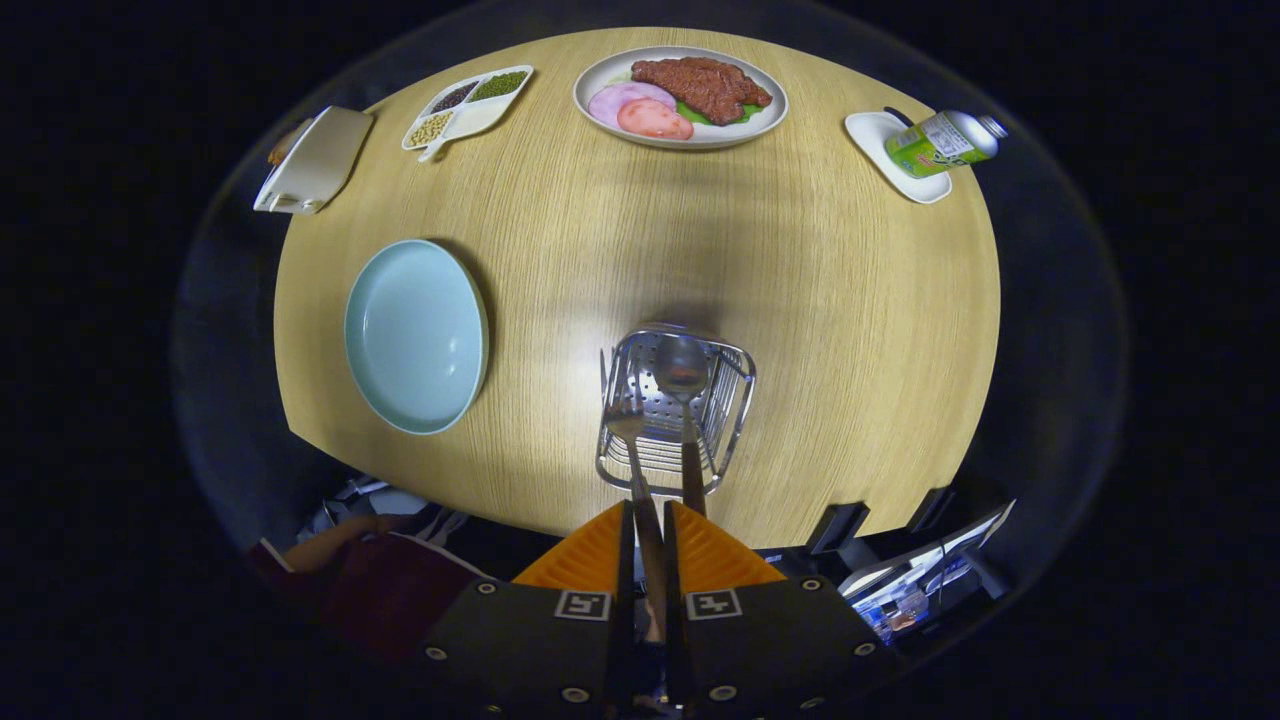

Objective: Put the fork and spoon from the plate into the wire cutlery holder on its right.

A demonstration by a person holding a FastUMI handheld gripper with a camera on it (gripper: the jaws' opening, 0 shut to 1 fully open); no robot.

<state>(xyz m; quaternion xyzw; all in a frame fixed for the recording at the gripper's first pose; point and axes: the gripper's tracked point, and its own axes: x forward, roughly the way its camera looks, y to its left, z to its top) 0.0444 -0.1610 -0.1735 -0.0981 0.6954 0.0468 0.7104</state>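
Gripping the fork (640,470) by its handle, the gripper (648,540) has its two fingers closed tight on the slim metal shaft, which runs up between them with the tines pointing ahead over the wire cutlery holder (675,410). Inside that holder stands the spoon (683,385), bowl end up, its dark handle running down just beside the fork's handle. The holder sits on the wooden table (800,330), just ahead of the fingers. To its left, well apart, lies the pale blue plate (415,335), bare inside. Farther across the table are a plate of meat and sliced ham (680,97), a divided tray of beans (468,103), a cream-coloured board (315,160) at the table's edge, and a green can (940,142) lying on a small white dish (880,150). Below the table's near edge, a person's arm in a dark red sleeve (380,580) shows beside the gripper.
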